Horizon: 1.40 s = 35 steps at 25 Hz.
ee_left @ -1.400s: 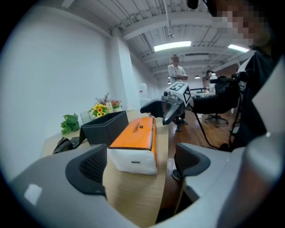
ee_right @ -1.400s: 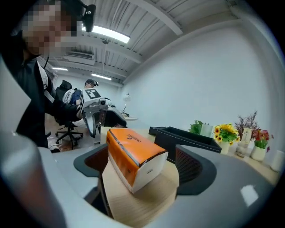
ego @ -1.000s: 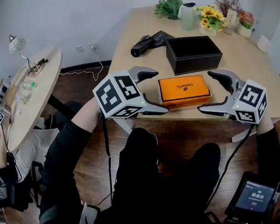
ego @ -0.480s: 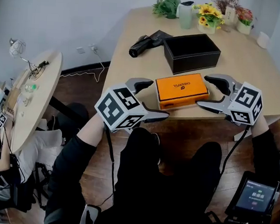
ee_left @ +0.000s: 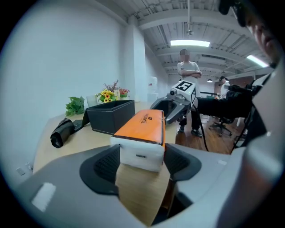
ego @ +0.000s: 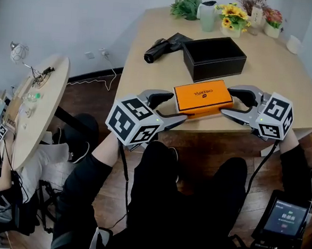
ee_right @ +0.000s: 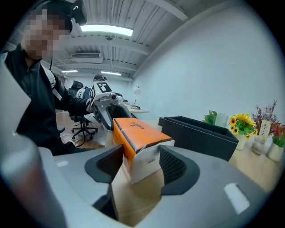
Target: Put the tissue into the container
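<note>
in the left gripper view the left gripper (ee_left: 141, 155) has just been closing, and its dark ribbed pads (ee_left: 106, 164) now press on both sides of the white end of the orange rectangular cardboard tissue box (ee_left: 142, 127). in the right gripper view the right gripper (ee_right: 140, 162) has likewise just been closing; the opposite white end of the box (ee_right: 133, 133) sits between its pads (ee_right: 173, 166), which touch it on either side.

from the head view we see the two tools, left (ego: 173, 106) and right (ego: 229, 101), facing each other across the box (ego: 203, 94), one at each short end. the box sits close to the near edge of the light wooden table (ego: 276, 76); we cannot tell whether it is raised off the wood.

just behind it stands the open black rectangular container (ego: 218, 70), apart from the box. a black rolled object (ego: 158, 49) lies to the container's left, and pots of yellow flowers (ego: 232, 17) stand along the far edge.
</note>
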{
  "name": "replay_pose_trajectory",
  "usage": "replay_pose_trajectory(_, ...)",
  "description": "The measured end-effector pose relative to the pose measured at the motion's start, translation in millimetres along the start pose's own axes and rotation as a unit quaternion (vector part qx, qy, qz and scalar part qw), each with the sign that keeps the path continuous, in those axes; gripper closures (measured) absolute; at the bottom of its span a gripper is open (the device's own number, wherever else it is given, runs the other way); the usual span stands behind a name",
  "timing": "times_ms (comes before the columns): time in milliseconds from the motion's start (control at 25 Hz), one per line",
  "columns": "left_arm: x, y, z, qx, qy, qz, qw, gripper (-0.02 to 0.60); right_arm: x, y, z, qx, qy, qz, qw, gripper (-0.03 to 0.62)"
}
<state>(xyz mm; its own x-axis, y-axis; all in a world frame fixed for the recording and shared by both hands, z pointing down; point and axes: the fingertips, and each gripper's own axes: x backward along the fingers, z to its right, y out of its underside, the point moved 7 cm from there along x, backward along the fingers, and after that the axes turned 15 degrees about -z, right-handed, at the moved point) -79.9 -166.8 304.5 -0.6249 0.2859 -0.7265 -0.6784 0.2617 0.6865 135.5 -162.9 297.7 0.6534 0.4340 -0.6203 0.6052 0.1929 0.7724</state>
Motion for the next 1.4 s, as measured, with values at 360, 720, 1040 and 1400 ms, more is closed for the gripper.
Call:
replay_pose_trajectory(360, -3.6, 2.1, 0.5, 0.002, -0.012, 0.009, 0.9999, 0.351, -2.3, 3.2, -1.6, -0.004, 0.012, -0.003, 1.000, 0.367)
replay_pose_trajectory(720, -4.9, 1.1, -1.7, 0.000, -0.008, 0.007, 0.9999, 0.359, -2.3, 1.2, -1.1, -0.007, 0.013, -0.005, 1.000, 0.370)
replay_pose_trajectory(1040, -5.6, 0.6, -1.8, -0.001, -0.007, 0.005, 1.0000, 0.359, -3.2, 4.9, 0.5, -0.005, 0.011, -0.003, 1.000, 0.370)
replay_pose_trajectory(1400, 0.0, -6.0, -4.9, -0.006, -0.003, 0.012, 0.9999, 0.359, 2.7, -2.3, 2.9, -0.004, 0.015, 0.003, 1.000, 0.370)
